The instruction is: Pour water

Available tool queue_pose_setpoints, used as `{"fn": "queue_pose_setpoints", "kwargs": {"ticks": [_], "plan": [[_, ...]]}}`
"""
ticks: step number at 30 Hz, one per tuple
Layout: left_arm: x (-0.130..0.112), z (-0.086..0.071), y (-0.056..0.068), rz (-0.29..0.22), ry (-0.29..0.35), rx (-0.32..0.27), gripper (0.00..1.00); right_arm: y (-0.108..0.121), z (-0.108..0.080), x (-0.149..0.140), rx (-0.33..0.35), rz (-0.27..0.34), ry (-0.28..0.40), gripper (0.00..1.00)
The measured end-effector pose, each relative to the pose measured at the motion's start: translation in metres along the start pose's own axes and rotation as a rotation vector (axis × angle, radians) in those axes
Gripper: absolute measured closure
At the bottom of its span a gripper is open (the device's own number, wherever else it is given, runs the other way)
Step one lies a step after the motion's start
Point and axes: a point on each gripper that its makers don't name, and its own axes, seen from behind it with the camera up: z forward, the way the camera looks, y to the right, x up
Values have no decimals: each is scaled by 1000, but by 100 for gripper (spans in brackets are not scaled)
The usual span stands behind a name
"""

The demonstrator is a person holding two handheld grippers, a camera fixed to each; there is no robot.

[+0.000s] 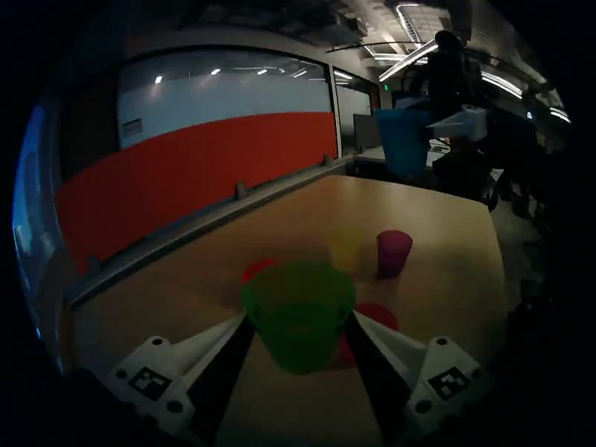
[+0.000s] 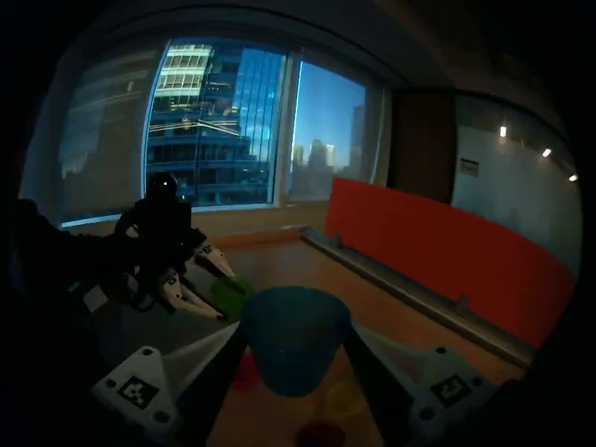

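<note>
My left gripper (image 1: 298, 322) is clamped on the green cup (image 1: 299, 339), held upright above the table (image 1: 439, 216) so nothing spills. My right gripper (image 2: 295, 331) grips the blue cup (image 2: 295, 350), also level over the table and, I judge, higher, ready to tip into the green one; whether either holds water I cannot tell

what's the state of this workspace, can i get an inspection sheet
surface: wooden table, cups standing on it
job's things: green cup and blue cup, both held; water not discernible
clutter: yellow cup, purple cup, two red items behind the green cup
grippers: left gripper shut on green cup; right gripper shut on blue cup
cables: nothing seen
surroundings: red partition, window onto buildings, dim light
</note>
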Motion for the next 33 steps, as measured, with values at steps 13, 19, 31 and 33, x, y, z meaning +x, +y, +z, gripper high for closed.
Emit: {"fn": "queue_pose_setpoints", "kwargs": {"ticks": [13, 19, 31, 33], "plan": [[-39, 16, -3, 47, -149, -15, 18, -8, 20, -39, 47, 10, -92, 10], [-45, 19, -4, 53, -168, -22, 18, -11, 26, -52, 63, 11, -117, 9], [-58, 25, -4, 41, -207, -38, 18, -18, 38, -88, 84, -10, -212, 9], [-61, 27, -3, 43, -220, -41, 17, -18, 41, -96, 85, -18, -232, 9]]}}
